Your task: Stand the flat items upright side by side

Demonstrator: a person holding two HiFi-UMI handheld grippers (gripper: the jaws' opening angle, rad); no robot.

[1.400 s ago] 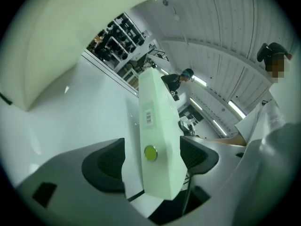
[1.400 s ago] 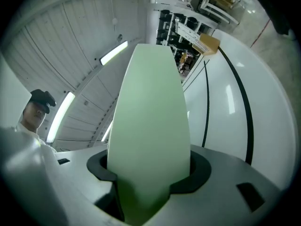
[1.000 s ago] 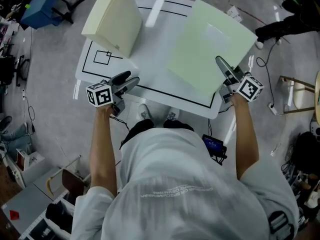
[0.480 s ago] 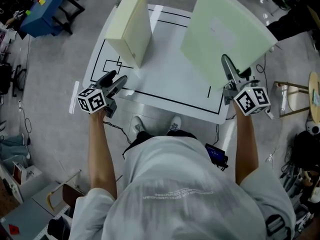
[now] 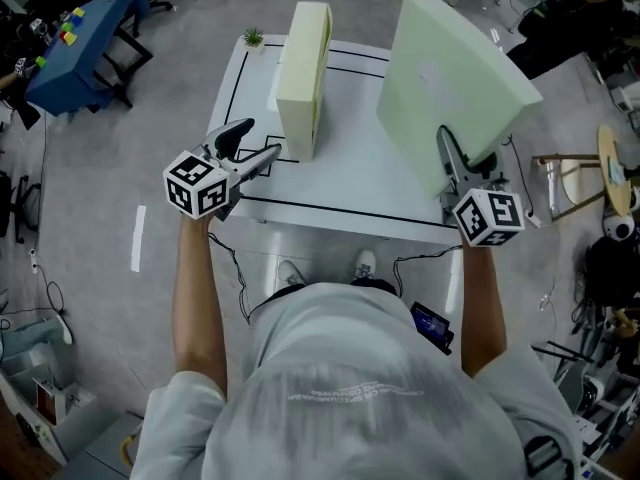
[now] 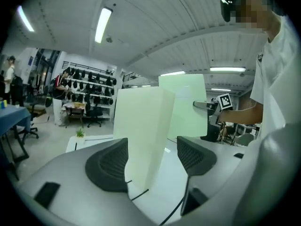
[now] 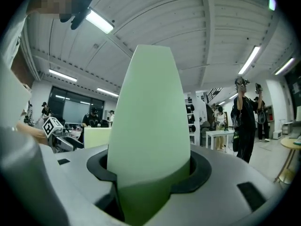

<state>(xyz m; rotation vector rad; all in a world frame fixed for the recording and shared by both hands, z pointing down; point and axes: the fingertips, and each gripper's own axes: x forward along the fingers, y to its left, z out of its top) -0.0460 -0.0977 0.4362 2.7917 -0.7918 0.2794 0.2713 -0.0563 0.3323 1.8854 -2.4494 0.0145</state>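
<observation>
A cream foam slab [image 5: 305, 63] stands upright on edge on the white table [image 5: 350, 173]. My left gripper [image 5: 256, 140] is open just short of its near end. In the left gripper view the cream foam slab [image 6: 141, 126] shows beyond the spread pads [image 6: 110, 166], which do not touch it. My right gripper [image 5: 455, 163] is shut on the near edge of a pale green foam slab [image 5: 450, 78], held nearly upright over the table's right side. In the right gripper view the pale green foam slab [image 7: 150, 117] fills the gap between the jaws of the right gripper [image 7: 149, 173].
Black lines mark the tabletop. A small green plant [image 5: 252, 37] sits at its far left corner. A blue table [image 5: 75, 43] stands to the left and a stool [image 5: 600, 168] to the right. Cables lie on the floor. A person [image 7: 244, 117] stands in the background.
The right gripper has risen and rolled, tipping the green slab from leaning flat to nearly upright. The left gripper has risen, rolled and come closer to the cream slab's near end.
</observation>
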